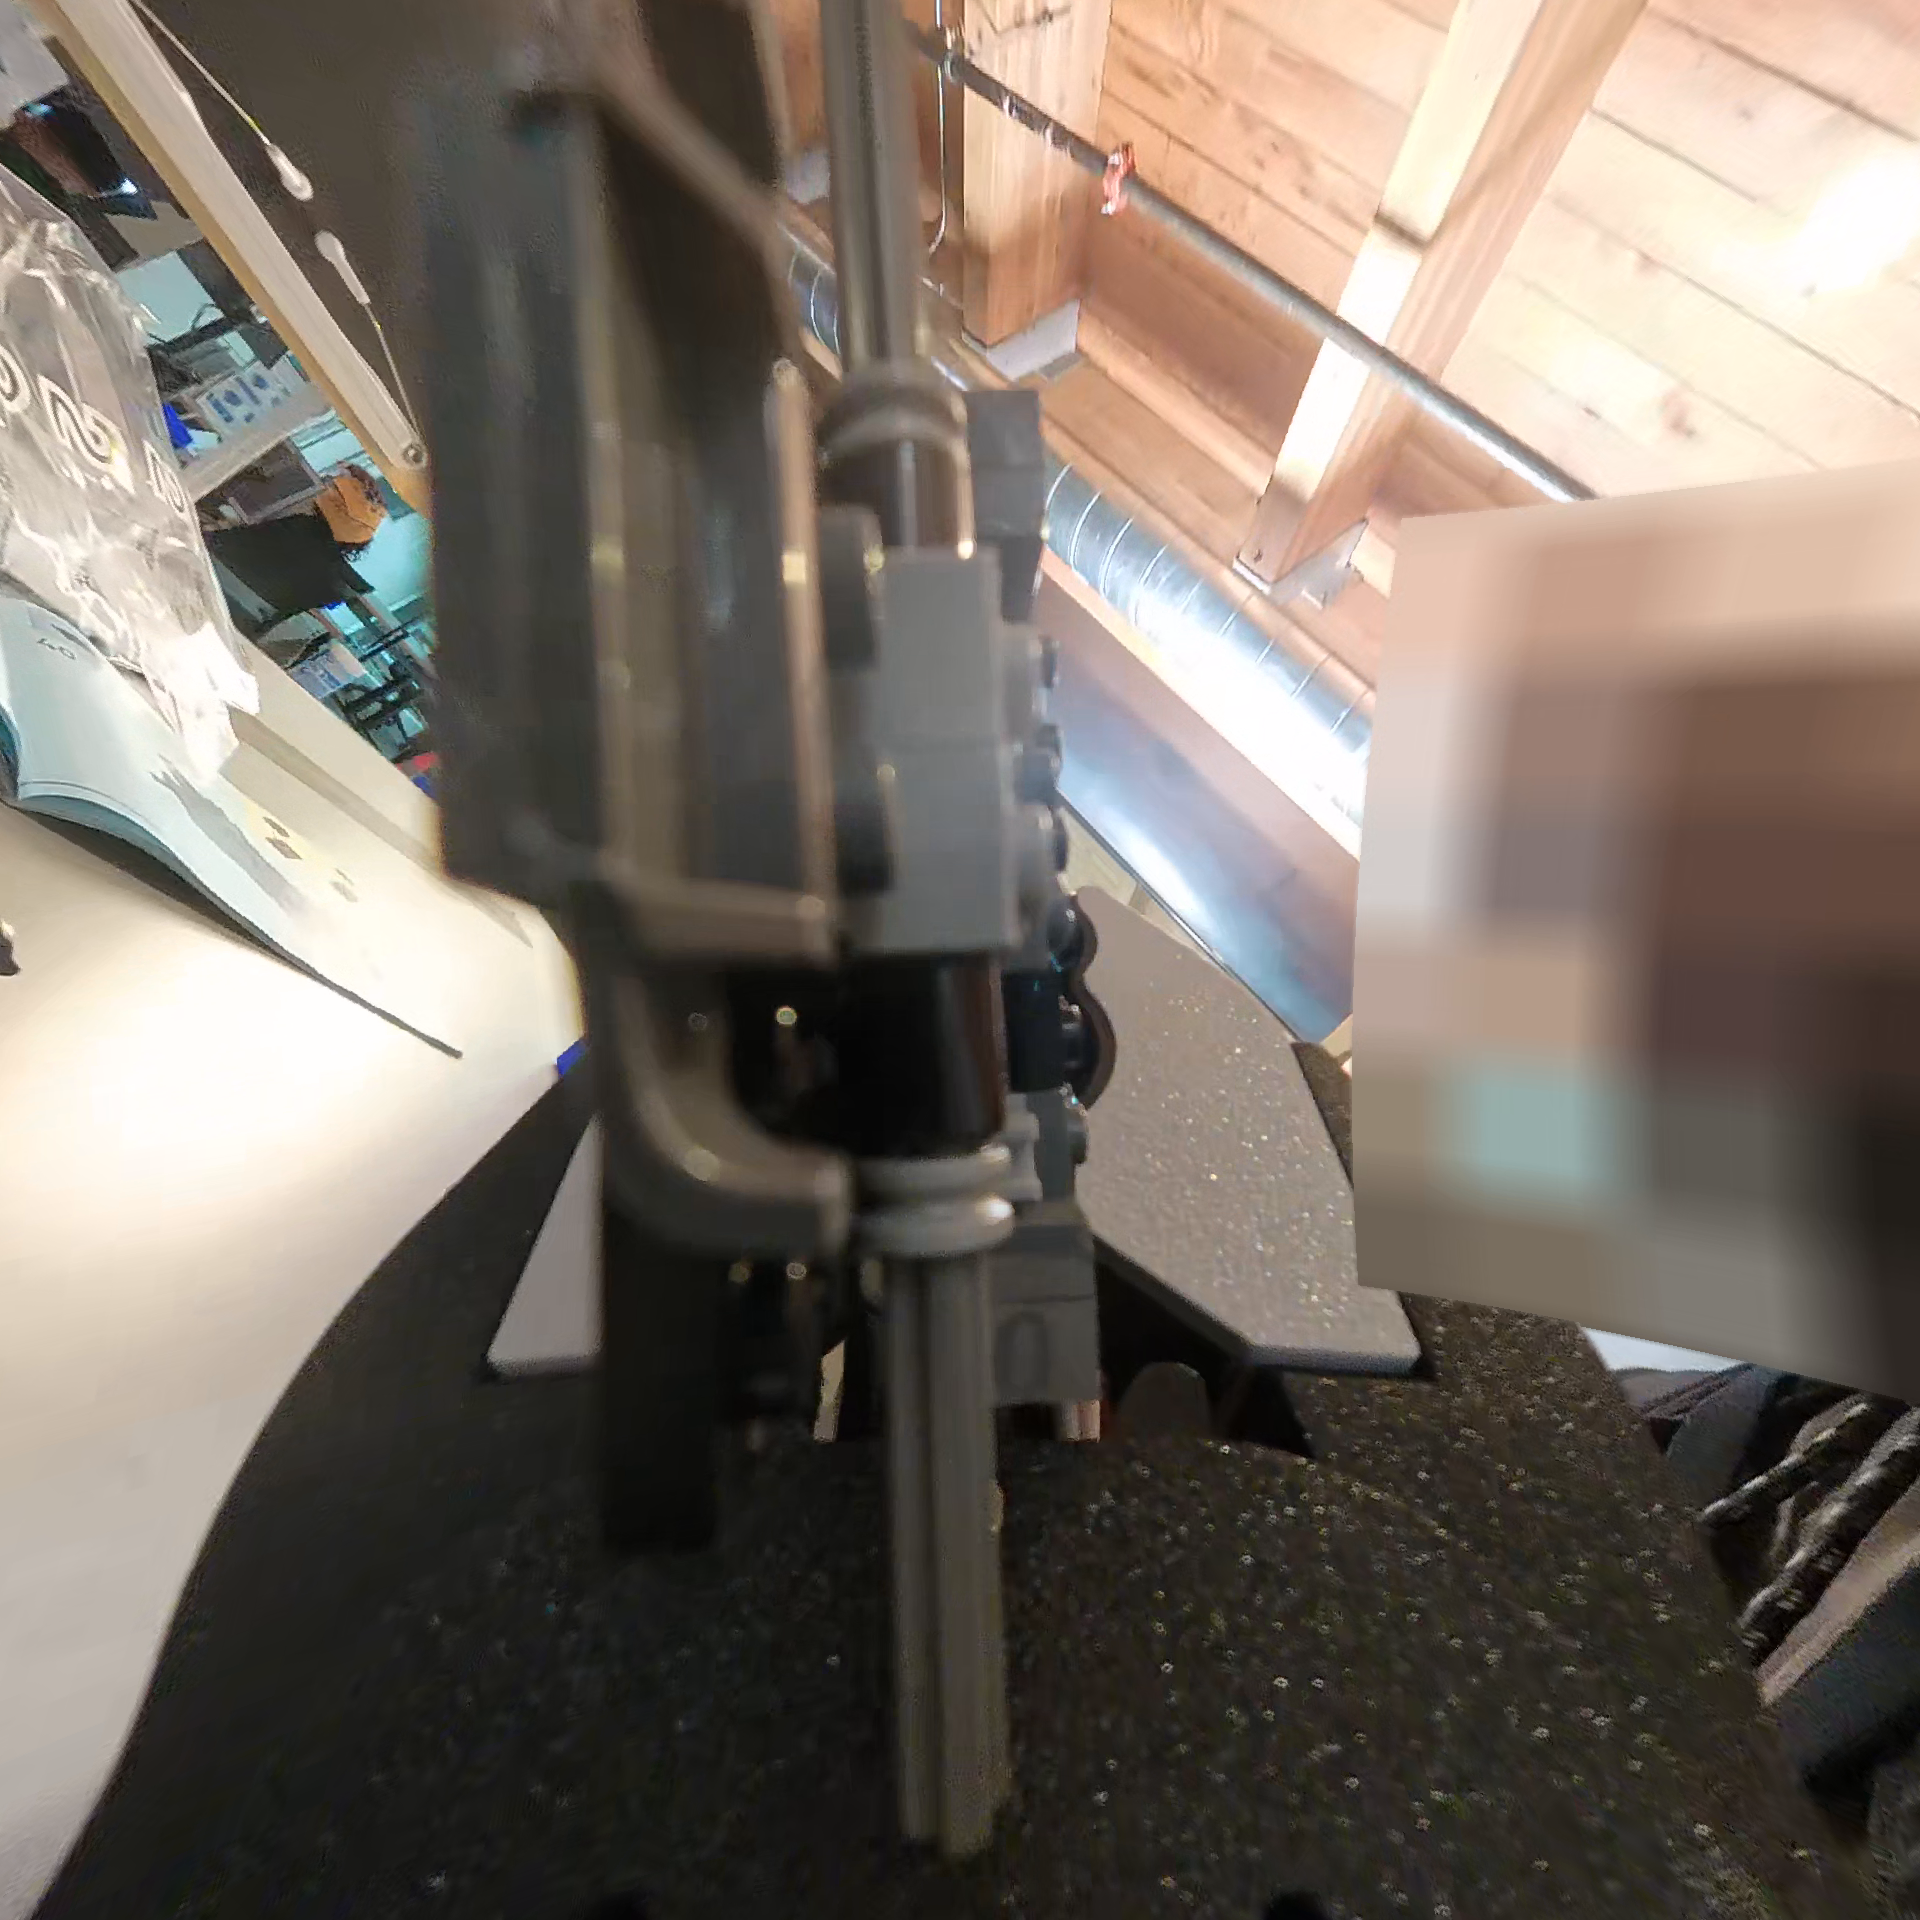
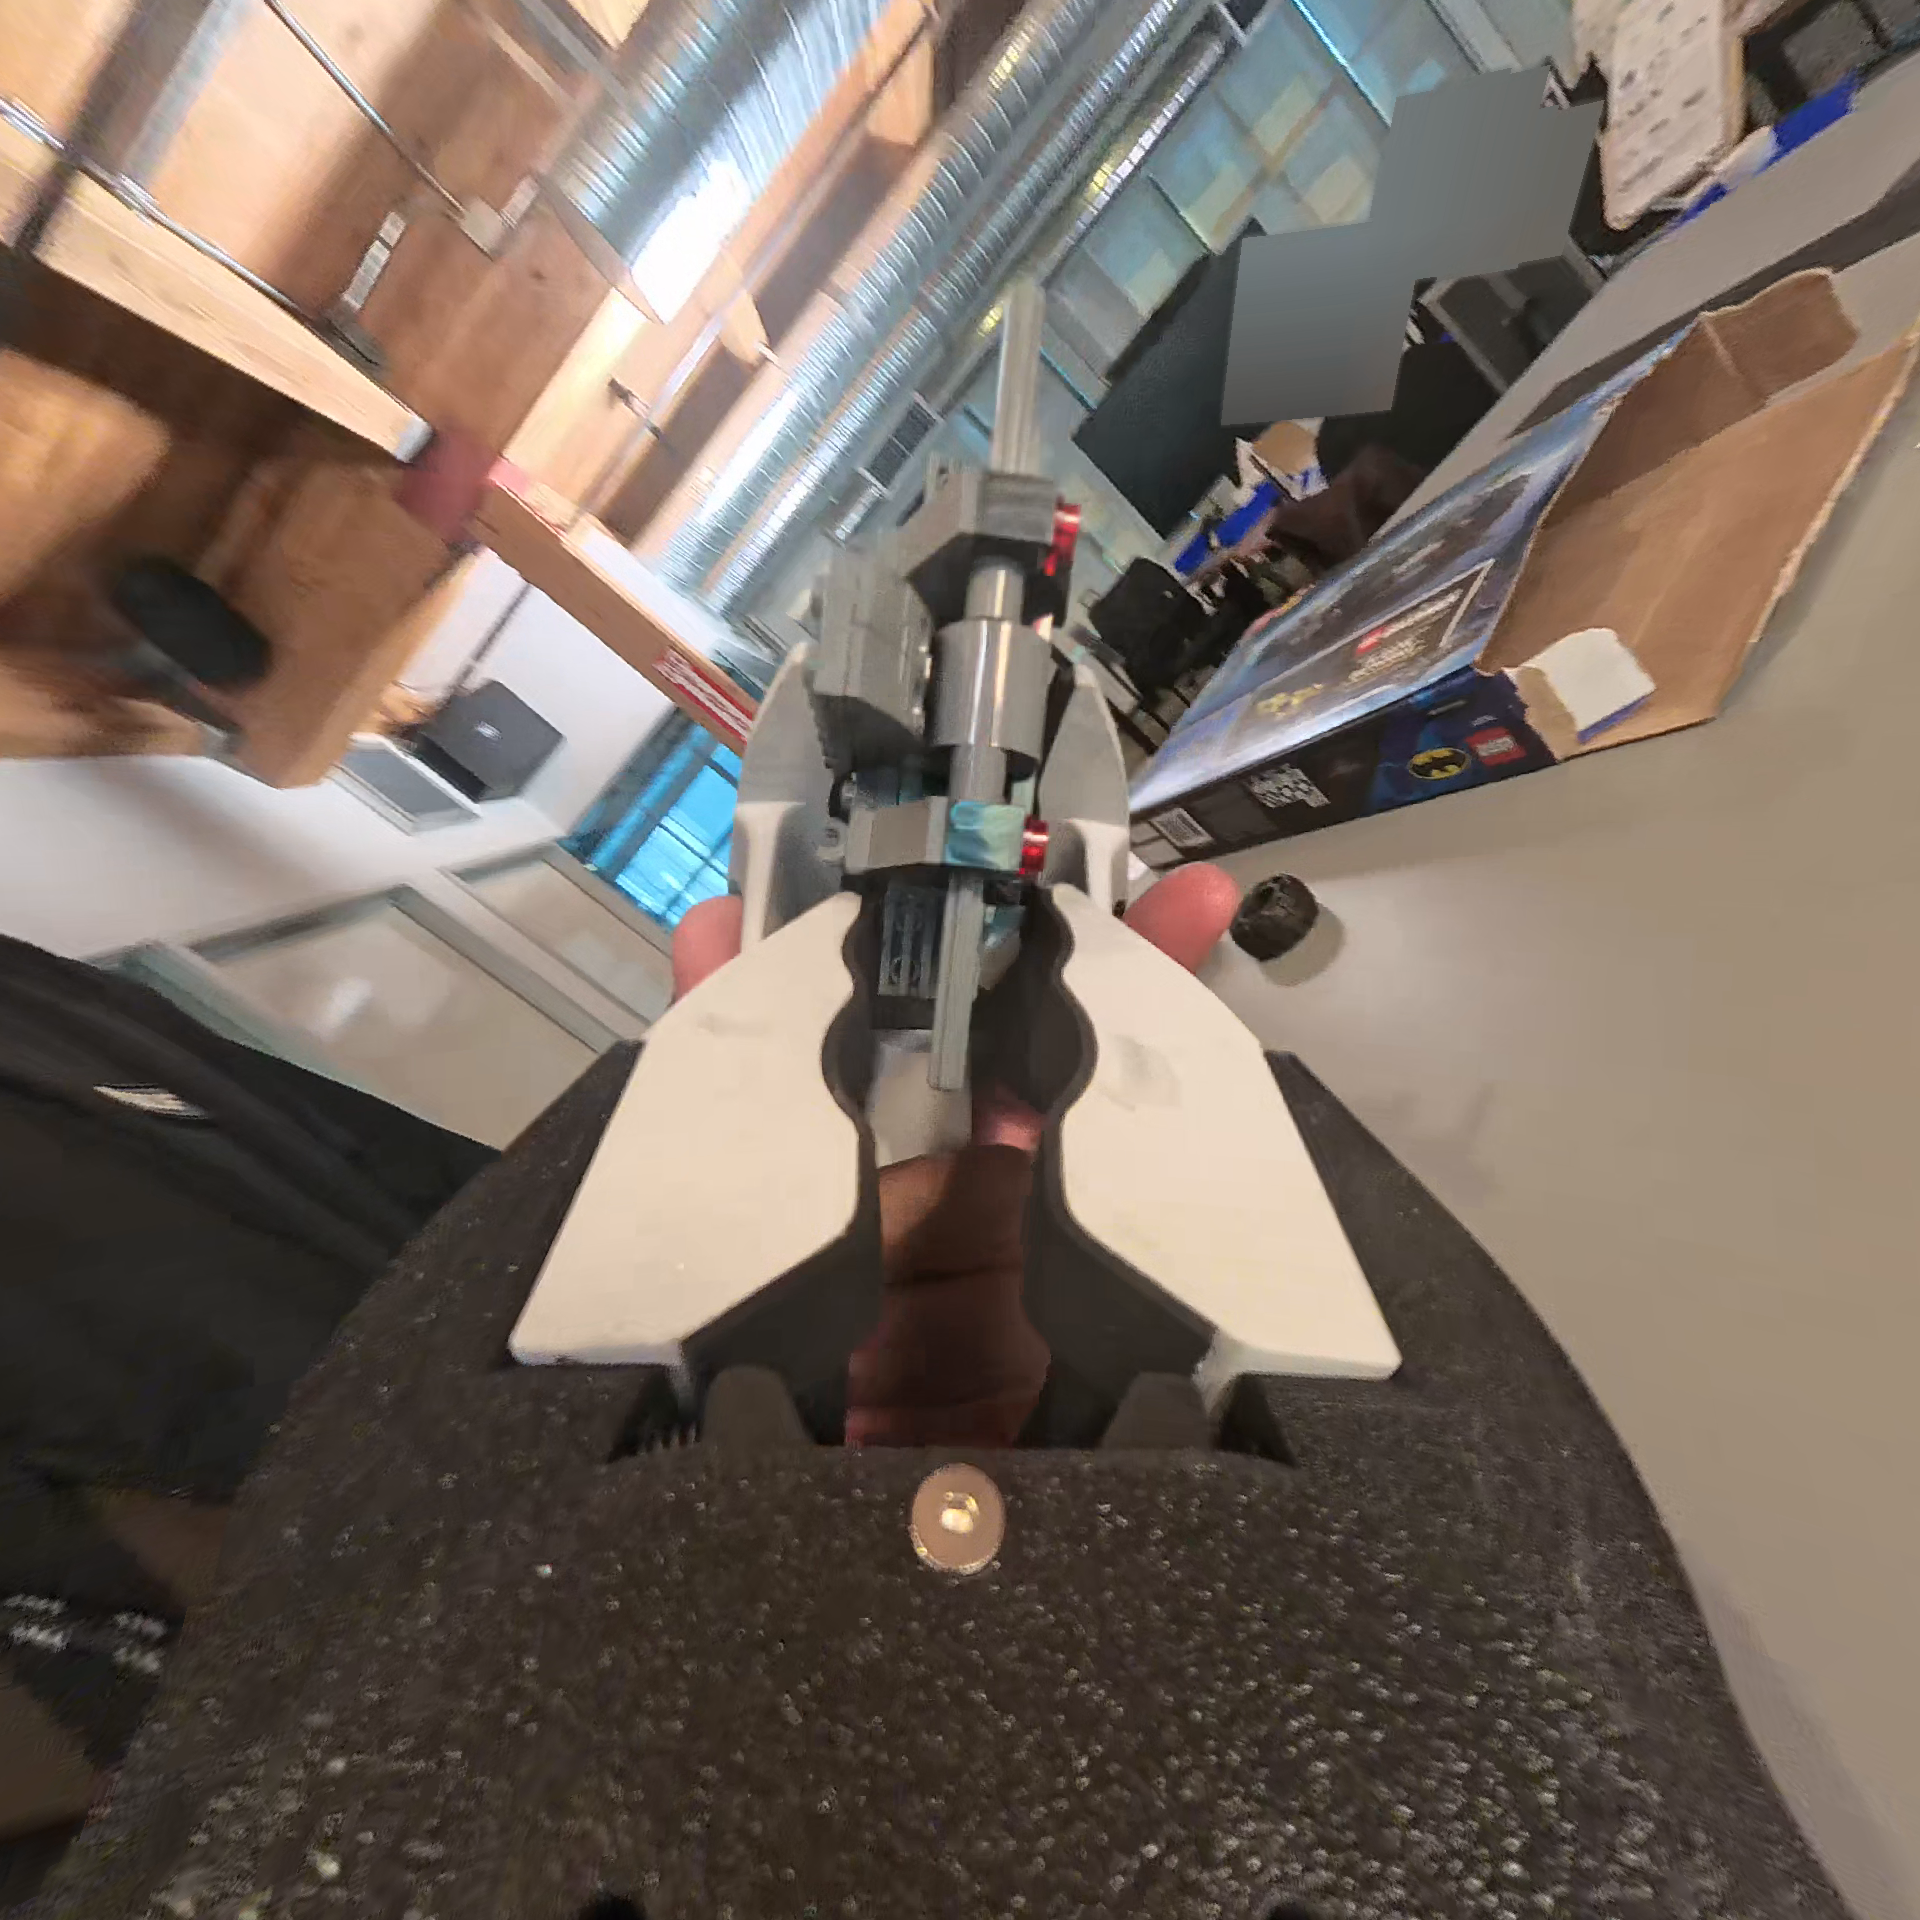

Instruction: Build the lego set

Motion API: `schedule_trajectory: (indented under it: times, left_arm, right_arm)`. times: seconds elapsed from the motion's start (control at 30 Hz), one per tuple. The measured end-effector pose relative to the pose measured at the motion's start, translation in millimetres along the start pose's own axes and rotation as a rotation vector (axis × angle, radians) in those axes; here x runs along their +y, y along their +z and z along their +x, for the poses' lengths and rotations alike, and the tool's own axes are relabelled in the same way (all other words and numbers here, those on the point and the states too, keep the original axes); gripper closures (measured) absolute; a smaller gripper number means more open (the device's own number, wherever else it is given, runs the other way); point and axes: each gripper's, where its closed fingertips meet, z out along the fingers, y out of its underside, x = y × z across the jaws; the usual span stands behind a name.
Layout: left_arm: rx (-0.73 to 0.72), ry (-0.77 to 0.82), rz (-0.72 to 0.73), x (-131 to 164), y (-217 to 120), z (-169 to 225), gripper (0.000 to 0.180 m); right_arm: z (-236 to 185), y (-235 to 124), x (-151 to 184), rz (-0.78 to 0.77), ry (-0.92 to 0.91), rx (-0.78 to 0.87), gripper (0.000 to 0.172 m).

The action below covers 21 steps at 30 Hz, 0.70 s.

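Though blur hides the left hand-held gripper's [image 1: 831, 1039] left finger, both hand-held grippers pinch the grey brick model [image 2: 966, 727].

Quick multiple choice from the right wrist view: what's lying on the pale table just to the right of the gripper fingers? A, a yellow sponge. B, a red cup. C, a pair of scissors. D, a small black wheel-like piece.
D: a small black wheel-like piece lies alone on the pale table, just right of the fingers, in front of the opened cardboard box.
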Motion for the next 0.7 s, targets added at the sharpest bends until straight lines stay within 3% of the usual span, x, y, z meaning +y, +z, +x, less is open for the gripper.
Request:
schedule_trajectory:
  times: [0.17, 0.47, 0.6, 0.7]
  left_arm:
    - [0.019, -0.028, -0.042, 7.1, 3.9, -0.5, 0.143]
    - [0.062, -0.136, -0.105, 16.8, 4.3, -4.3, 0.122]
    - [0.009, -0.107, -0.23, 31.3, -7.8, -10.3, 0.12]
    - [-0.12, 0.032, -0.427, 48.3, -31.8, -19.3, 0.12]
  right_arm:
    - [-0.2, -5.8, -6.0, 0.066, 0.03, -0.054, 0.145]
    - [3.7, -17.6, -32.4, 0.125, -0.047, -0.004, 0.146]
    - [12.3, -24.2, -38.1, 0.071, -0.089, 0.064, 0.145]
    - [18.2, -33.2, -44.3, -0.003, -0.154, 0.116, 0.145]
